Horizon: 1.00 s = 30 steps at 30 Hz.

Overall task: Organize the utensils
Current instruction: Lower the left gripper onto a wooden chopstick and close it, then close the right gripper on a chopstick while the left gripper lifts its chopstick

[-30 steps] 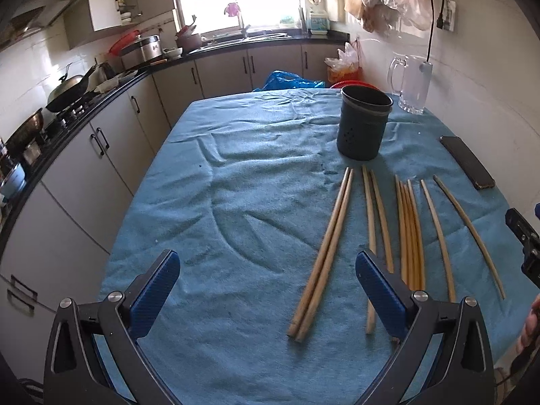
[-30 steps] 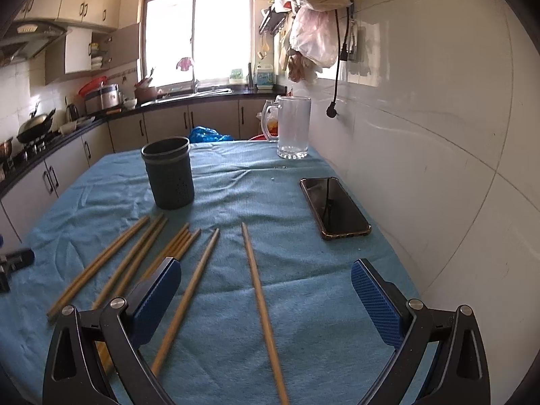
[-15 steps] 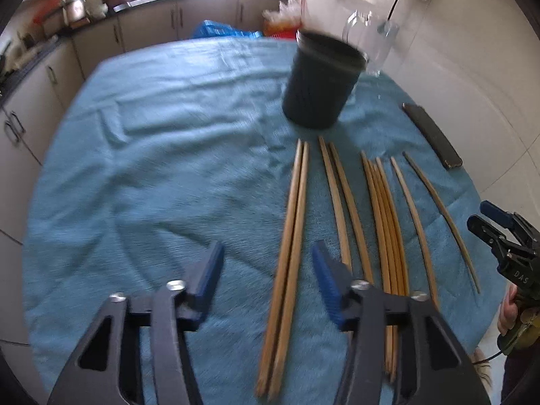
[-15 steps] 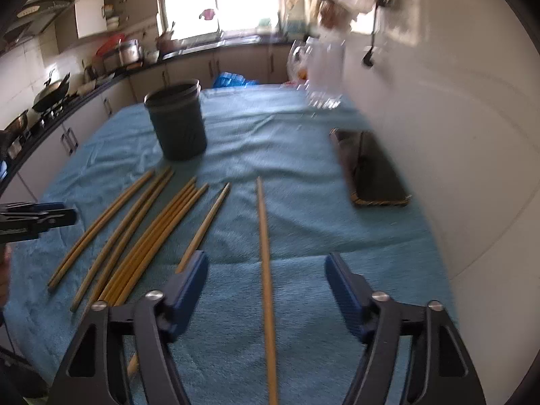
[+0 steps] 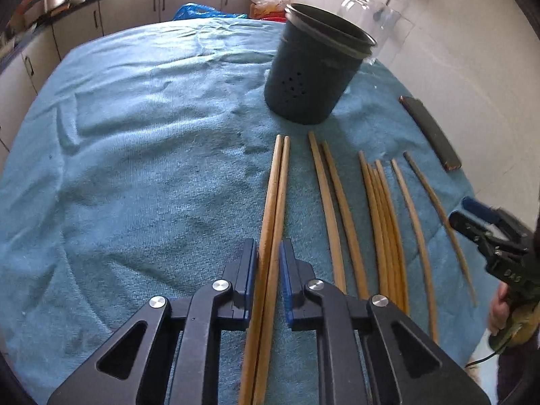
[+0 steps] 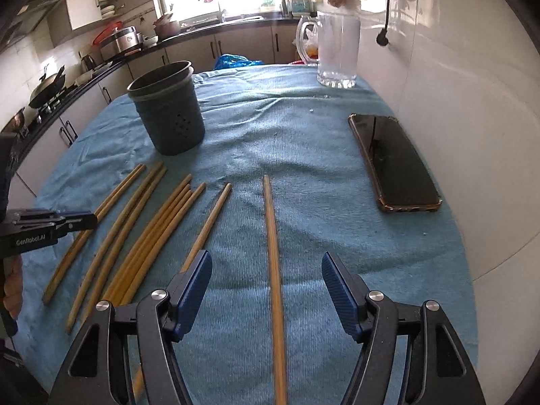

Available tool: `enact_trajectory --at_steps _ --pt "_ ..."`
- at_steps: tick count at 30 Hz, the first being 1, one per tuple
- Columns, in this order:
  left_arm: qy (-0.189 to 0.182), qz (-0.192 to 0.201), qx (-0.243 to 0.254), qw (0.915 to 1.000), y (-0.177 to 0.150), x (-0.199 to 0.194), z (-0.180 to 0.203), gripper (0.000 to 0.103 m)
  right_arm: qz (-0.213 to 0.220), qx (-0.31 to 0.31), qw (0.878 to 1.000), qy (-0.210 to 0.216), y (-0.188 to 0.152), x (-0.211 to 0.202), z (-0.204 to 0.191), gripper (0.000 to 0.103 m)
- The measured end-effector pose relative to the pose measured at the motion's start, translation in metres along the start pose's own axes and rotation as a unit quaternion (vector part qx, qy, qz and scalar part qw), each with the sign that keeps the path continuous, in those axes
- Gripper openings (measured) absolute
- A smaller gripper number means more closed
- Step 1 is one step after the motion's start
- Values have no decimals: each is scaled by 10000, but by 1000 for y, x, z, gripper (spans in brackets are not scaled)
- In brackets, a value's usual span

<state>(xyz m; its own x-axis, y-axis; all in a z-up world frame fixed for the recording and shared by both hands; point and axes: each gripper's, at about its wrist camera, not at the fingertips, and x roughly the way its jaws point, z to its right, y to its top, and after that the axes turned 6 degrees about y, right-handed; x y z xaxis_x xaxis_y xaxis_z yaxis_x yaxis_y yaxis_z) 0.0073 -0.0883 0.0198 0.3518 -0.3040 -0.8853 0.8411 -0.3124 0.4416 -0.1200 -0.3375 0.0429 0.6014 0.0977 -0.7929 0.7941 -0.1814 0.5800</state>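
Observation:
Several wooden chopsticks lie side by side on the blue cloth [image 5: 141, 155]. My left gripper [image 5: 269, 246] is closing on the leftmost pair of chopsticks [image 5: 278, 182], its blue pads against both sides of the pair near its near end. A dark perforated holder [image 5: 314, 77] stands upright beyond the sticks. My right gripper [image 6: 266, 270] stands open over the rightmost single chopstick [image 6: 271, 222], which lies between its fingers untouched. In the right wrist view the holder [image 6: 168, 114] is at the far left.
A dark phone [image 6: 393, 163] lies near the table's right edge by the white wall. A glass jug [image 6: 337, 54] stands at the far end. More chopsticks [image 5: 384, 222] lie between the two grippers. Kitchen cabinets and a counter run along the left and back.
Both grippers tilted down and came closer to the sticks. The left jaws narrowed from wide open onto the leftmost pair. The right jaws narrowed a little around the single chopstick.

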Motion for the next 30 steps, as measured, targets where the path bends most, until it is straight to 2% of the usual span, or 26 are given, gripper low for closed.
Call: enact_trajectory --at_steps 8,13,17,23,28,30 --pt "-371 84 -329 9987 -5 -2 -17 13 -134 154 9997 134 1 15 3 72" --pt "-410 115 -333 9985 -6 -3 -18 13 -206 229 9994 159 -2 22 5 72" --pt "-230 89 -244 9994 -2 1 -12 13 -229 251 9994 108 -3 23 8 72" --pt "-15 -87 -390 9992 6 4 -13 7 -283 242 9993 76 0 22 11 66" --pt "552 -122 -48 9984 11 8 5 10 -342 62 9994 -29 4 28 11 64" --pt "846 -141 157 9962 18 10 15 10 -416 -57 9991 -61 9 32 9 59"
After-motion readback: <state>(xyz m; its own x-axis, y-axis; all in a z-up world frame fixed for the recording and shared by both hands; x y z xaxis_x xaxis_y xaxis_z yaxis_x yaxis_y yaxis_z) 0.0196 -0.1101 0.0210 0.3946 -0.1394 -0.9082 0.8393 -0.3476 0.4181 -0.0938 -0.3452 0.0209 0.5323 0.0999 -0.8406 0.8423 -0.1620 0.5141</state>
